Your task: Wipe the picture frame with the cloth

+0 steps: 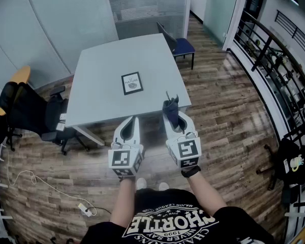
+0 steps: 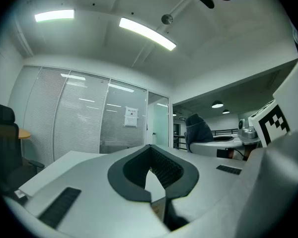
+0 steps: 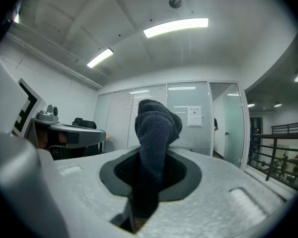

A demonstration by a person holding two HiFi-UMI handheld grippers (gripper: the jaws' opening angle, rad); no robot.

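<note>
Head view: person stands back from the grey table (image 1: 99,60), both grippers held out level in front, short of the near table edge.
Picture frame: lies flat on the table top (image 1: 132,83), near the middle, dark border, nothing touching it. Well apart from both grippers.
Left gripper: (image 1: 130,119) jaws closed tip to tip, nothing between them. Left gripper view confirms it (image 2: 150,147): pads meet at the tip, only an empty hollow behind them.
Right gripper: (image 1: 169,117) clenched on the cloth.
Cloth: dark blue-grey (image 1: 170,107), bunched, sticks up past the jaw tips. In the right gripper view (image 3: 156,125) it fills the gap between the jaws and bulges above them.
Gripper spacing: side by side, apart, marker cubes facing the camera.
Surroundings: black office chair (image 1: 28,111) left of the table, blue chair (image 1: 182,46) at the far right corner, wood plank floor (image 1: 229,111).
</note>
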